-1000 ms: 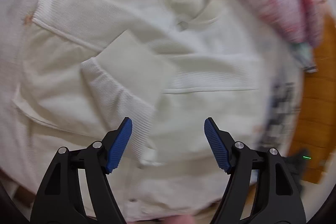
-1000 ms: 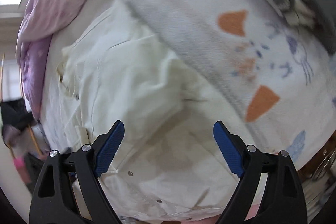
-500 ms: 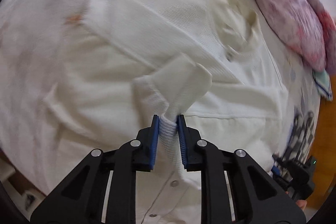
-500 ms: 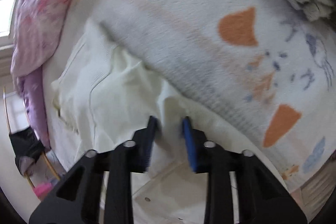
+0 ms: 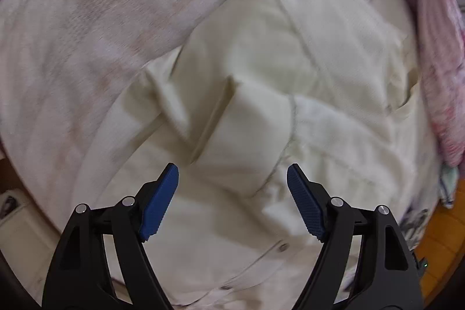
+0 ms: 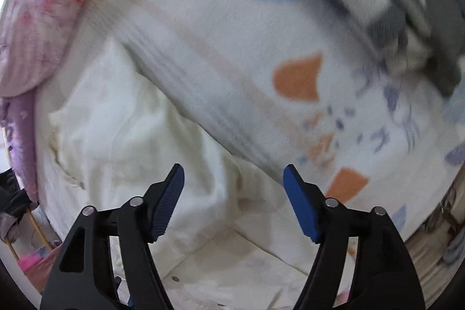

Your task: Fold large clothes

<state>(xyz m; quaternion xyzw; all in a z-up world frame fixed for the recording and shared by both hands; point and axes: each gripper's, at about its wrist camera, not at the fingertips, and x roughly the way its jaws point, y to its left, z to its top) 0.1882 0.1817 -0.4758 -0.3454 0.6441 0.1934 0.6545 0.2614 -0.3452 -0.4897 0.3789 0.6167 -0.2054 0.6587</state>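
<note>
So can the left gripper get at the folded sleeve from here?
Probably yes. The left gripper is open, with the sleeve lying on top of the cream garment just ahead of its fingertips. Nothing covers or blocks it.

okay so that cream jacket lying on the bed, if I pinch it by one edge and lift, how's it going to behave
Likely floppy: the cream jacket already lies in soft folds and creases, so it should sag from one pinch. Its ribbed-looking weave probably grips the ridged claw pads rather than slipping. It spreads wide over the printed blanket, so expect trailing cloth to drag.
</note>
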